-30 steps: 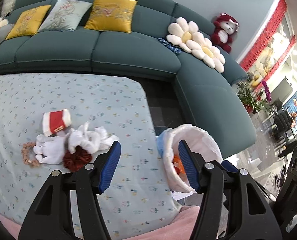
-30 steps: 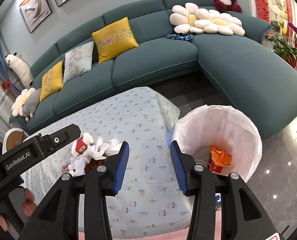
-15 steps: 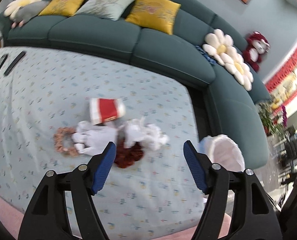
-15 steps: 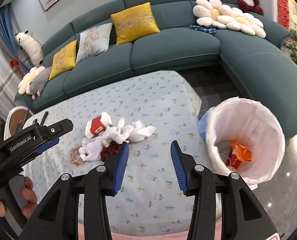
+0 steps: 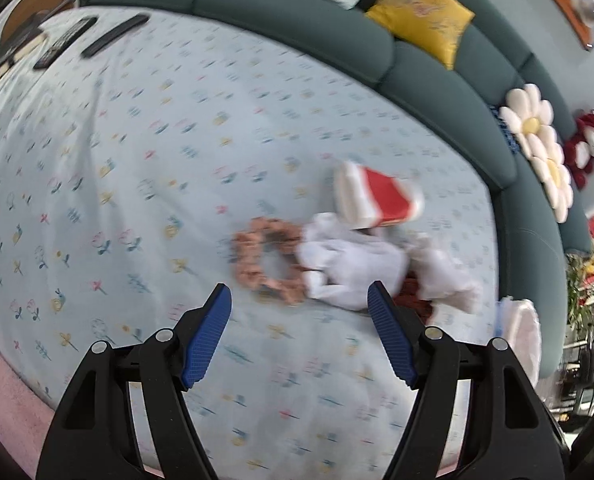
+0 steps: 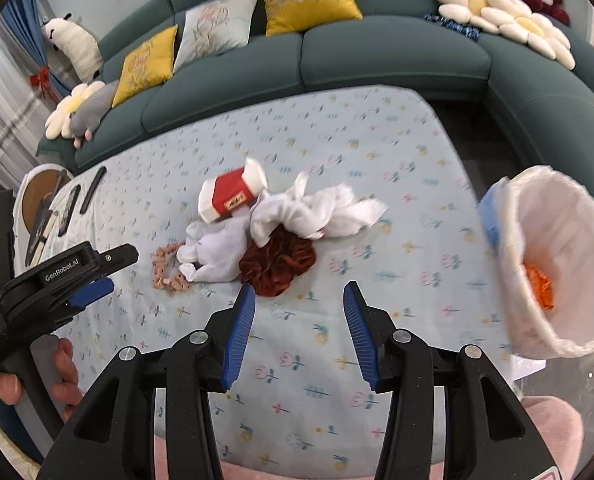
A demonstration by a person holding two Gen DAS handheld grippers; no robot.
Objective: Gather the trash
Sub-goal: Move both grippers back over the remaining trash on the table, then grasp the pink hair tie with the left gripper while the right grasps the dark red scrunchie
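Two grippers hang above a table covered in a pale blue floral tablecloth (image 6: pixel 337 128), and we hold one in each hand. Our left gripper (image 5: pixel 299 336) has its jaws spread wide with nothing between them, its blue pads over bare cloth just short of the trash pile. Our right gripper (image 6: pixel 299 330) is likewise parted and holds nothing, set near the front of the pile.

We see the trash gathered in one cluster near the middle of the table. A red and white carton (image 6: pixel 233 196) lies on its side at the far edge of the cluster. Crumpled white tissue (image 6: pixel 317 210) spreads to the right of the carton, and a second white wad (image 6: pixel 217 254) lies below the carton, both touching a dark red scrunchie (image 6: pixel 277 264) that sits nearest our right gripper. A pink scrunchie (image 6: pixel 165 270) lies at the cluster's left end, against the white wad.

Off the table's right edge stands a bin lined with a white bag (image 6: pixel 557 264), with an orange wrapper (image 6: pixel 539 286) inside. Two dark remotes (image 6: pixel 81 196) lie at the far left of the table, and a teal sofa (image 6: pixel 377 52) with cushions curves behind. The left view is blurred.
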